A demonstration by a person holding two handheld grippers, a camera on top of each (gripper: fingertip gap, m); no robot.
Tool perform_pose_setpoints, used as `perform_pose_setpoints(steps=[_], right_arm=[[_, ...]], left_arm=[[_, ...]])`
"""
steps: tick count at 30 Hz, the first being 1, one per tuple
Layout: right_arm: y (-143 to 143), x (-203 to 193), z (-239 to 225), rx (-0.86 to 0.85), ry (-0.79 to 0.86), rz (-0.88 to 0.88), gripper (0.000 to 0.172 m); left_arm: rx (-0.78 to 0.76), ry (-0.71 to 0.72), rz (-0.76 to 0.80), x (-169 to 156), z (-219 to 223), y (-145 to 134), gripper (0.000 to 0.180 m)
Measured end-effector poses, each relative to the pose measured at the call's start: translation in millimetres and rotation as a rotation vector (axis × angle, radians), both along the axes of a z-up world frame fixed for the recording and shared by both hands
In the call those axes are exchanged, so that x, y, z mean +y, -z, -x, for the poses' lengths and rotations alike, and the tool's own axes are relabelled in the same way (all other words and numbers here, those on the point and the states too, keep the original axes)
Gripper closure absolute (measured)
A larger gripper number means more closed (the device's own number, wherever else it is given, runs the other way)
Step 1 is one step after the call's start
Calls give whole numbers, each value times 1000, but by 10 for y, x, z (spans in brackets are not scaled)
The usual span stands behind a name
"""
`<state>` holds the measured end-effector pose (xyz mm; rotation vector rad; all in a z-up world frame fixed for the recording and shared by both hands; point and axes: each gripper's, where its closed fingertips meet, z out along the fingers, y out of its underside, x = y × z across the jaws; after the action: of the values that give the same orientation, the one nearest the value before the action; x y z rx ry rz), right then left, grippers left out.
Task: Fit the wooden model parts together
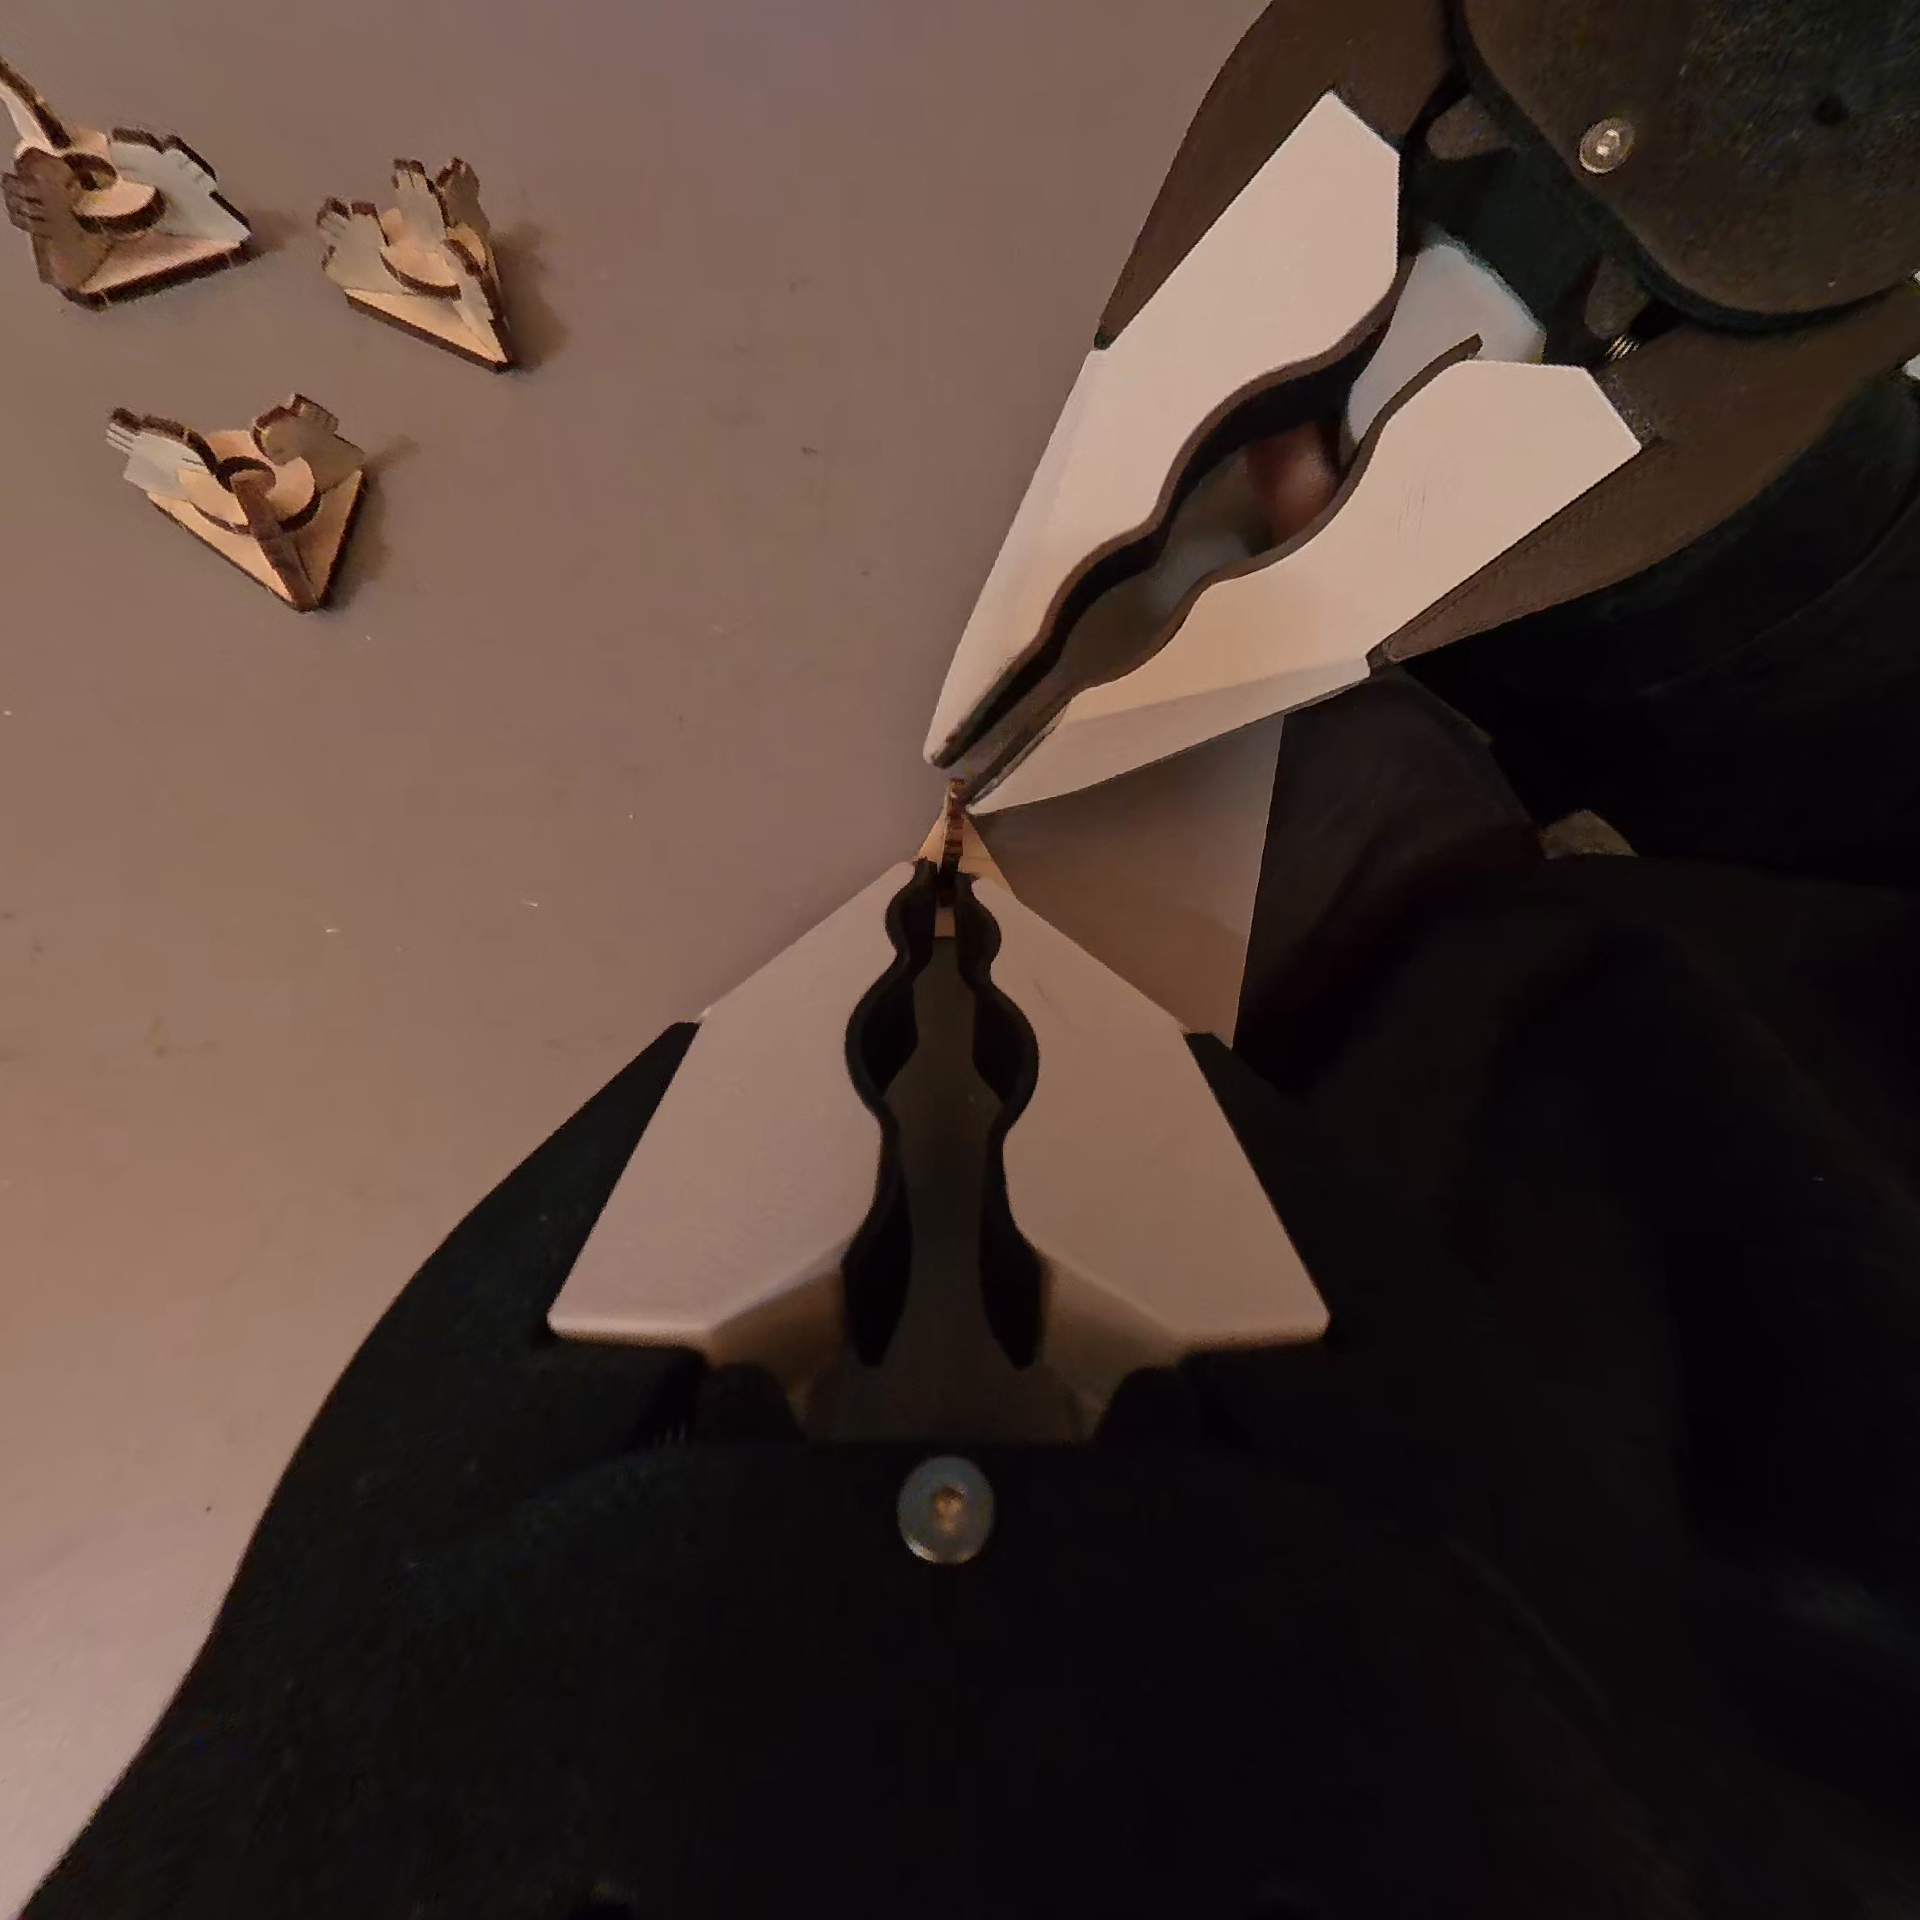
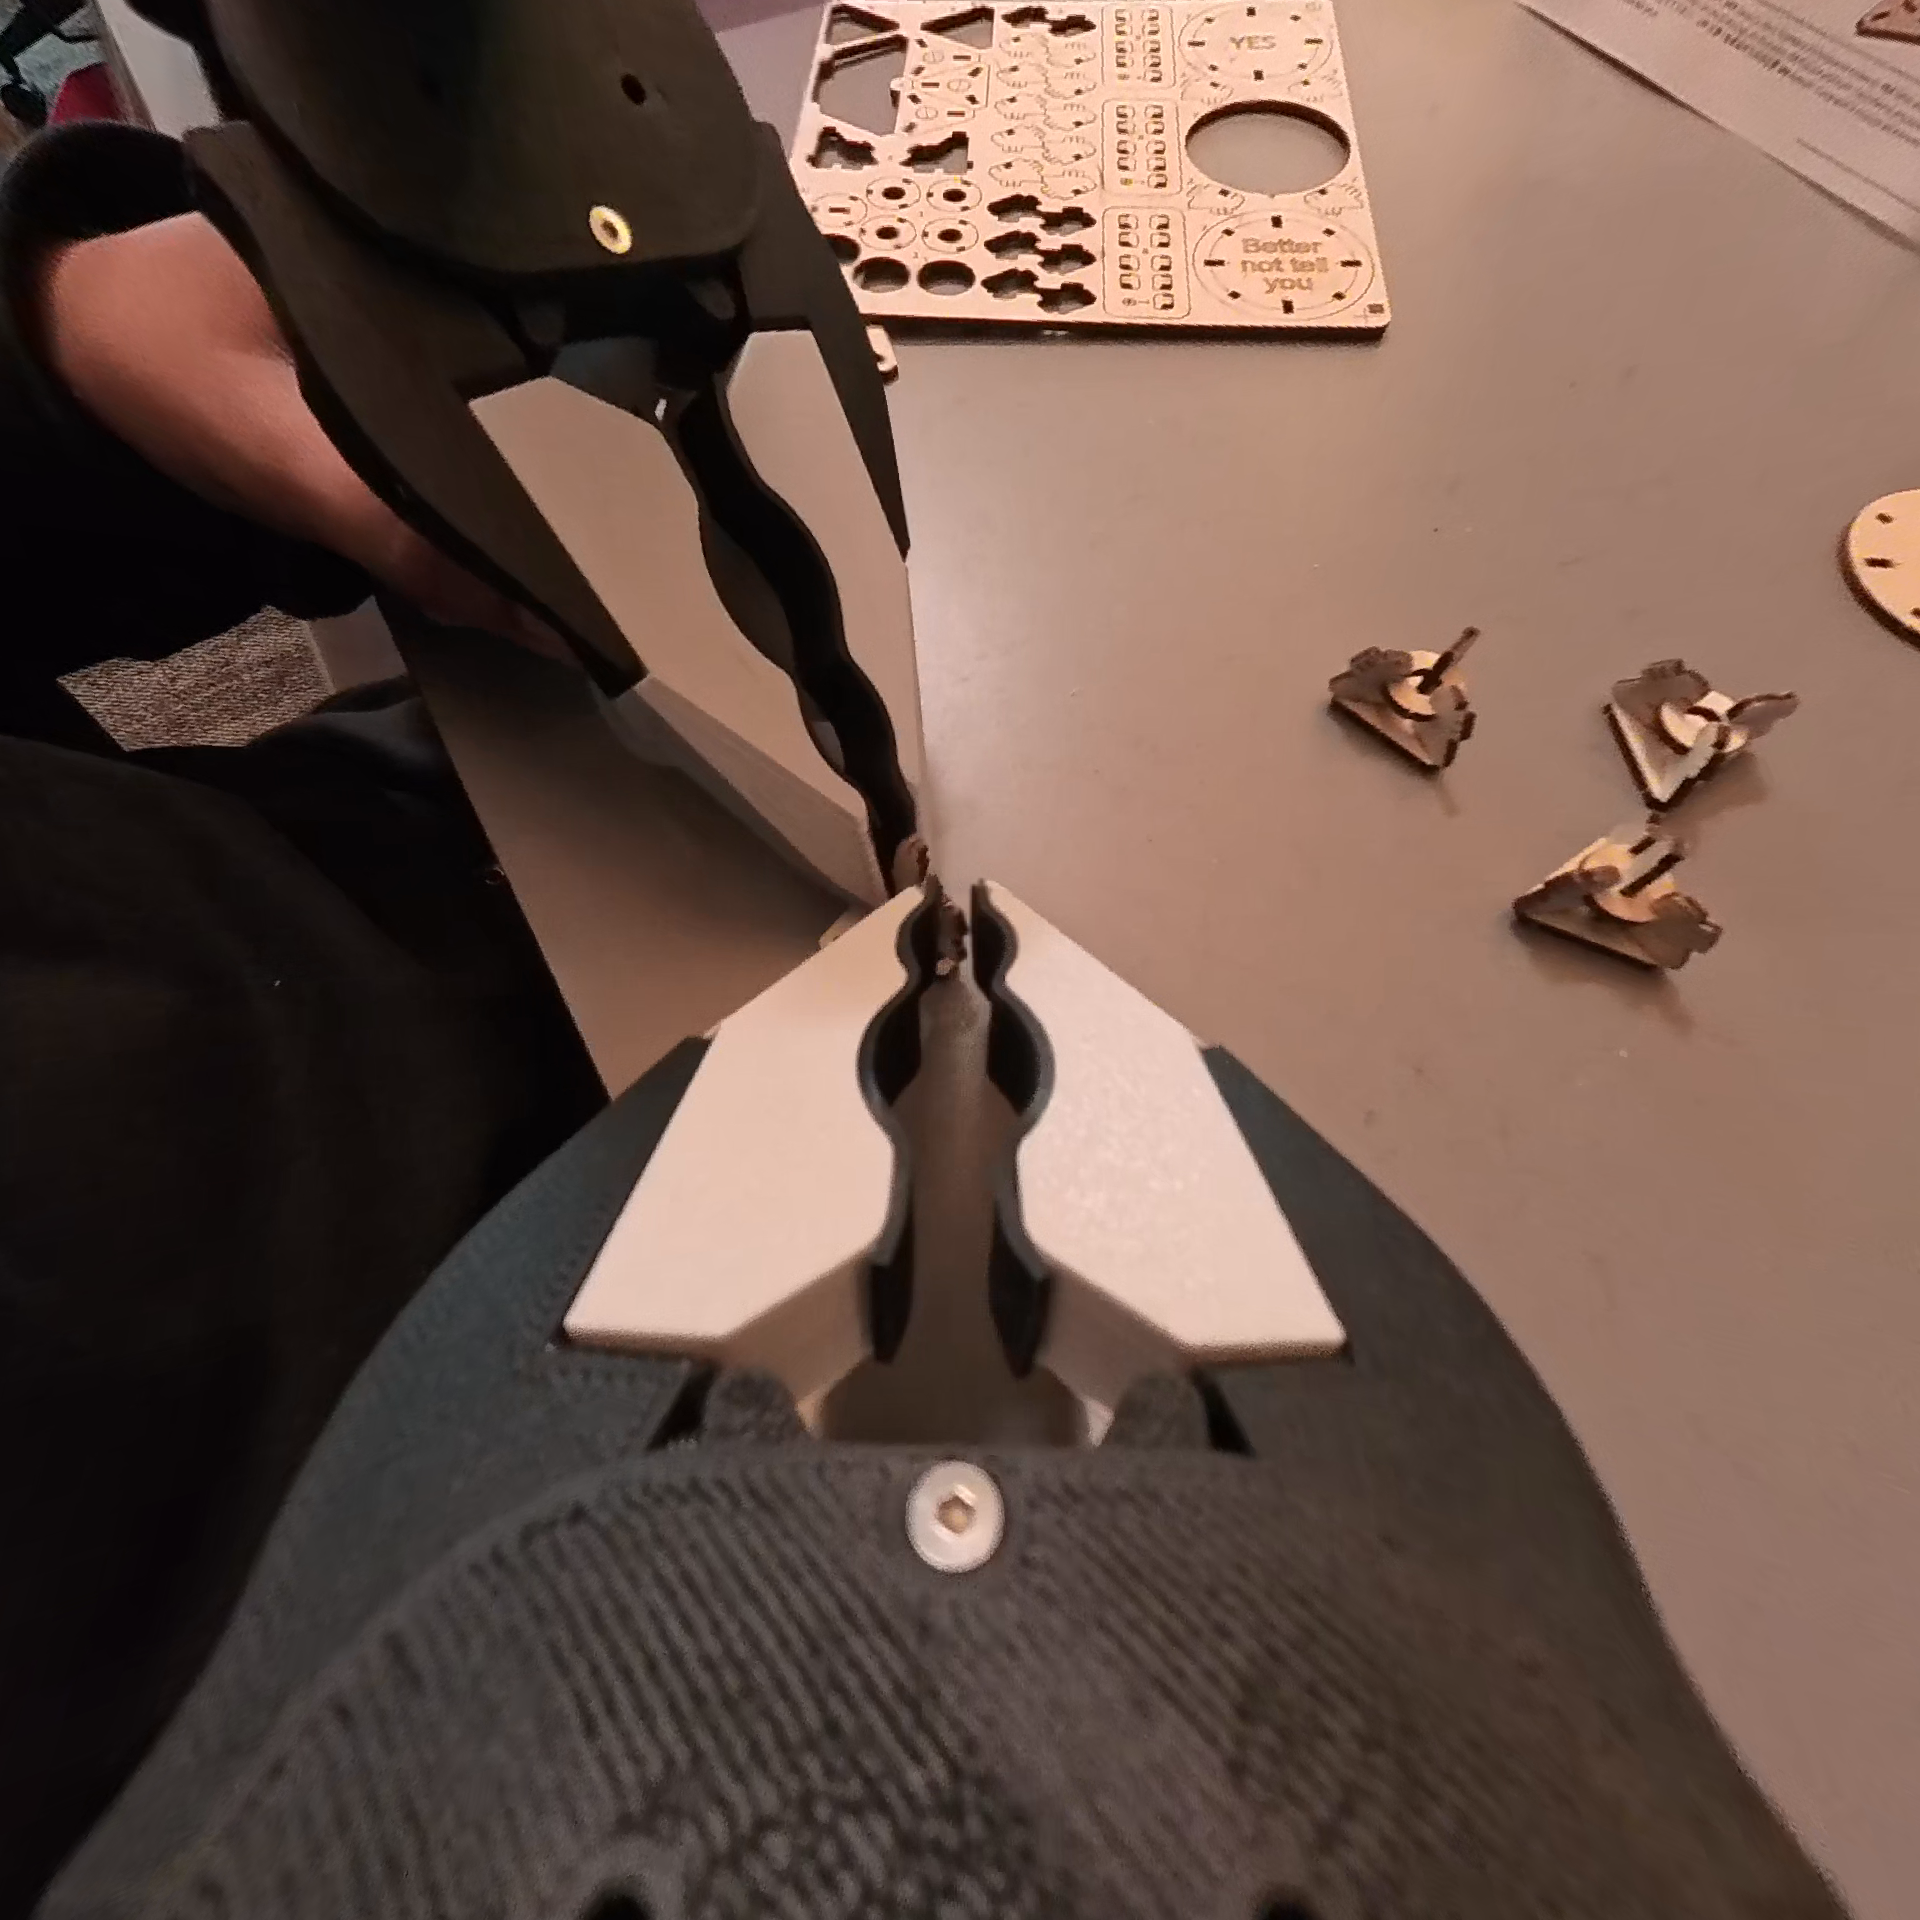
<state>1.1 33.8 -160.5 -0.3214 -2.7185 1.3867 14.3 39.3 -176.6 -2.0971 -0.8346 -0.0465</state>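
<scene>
Each camera sits on its own gripper, looking forward and down along white, black-padded fingers, close over the grey table point(image 1: 520, 831). The two views face one another, their fingertips almost meeting. Both share the three small triangular laser-cut plywood assemblies point(image 1: 249, 499) point(image 2: 1610, 904) and the table edge.

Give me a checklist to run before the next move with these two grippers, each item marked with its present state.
1. Left gripper pinching the small wooden piece: ok, its fingertips close on it.
2. Right gripper pressing that piece with both pads: not ok, a gap shows beside one pad.
3. One piece or two at the tips: cannot tell.
4. Three wooden assemblies clear of both grippers: ok, apart on the table.
5. Cut-out wooden sheet out of the way: ok, flat, farther back.
</scene>
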Motion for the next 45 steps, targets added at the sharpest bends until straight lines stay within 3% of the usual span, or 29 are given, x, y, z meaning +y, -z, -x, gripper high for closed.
perform_pose_setpoints(steps=[7,45], right_arm=[[67,34,-11,46,-33,-35,167],[77,67,-25,70,-56,-36,172]], left_arm=[[61,-9,56,2,8,13,177],[86,-7,73,8,-15,10,179]])
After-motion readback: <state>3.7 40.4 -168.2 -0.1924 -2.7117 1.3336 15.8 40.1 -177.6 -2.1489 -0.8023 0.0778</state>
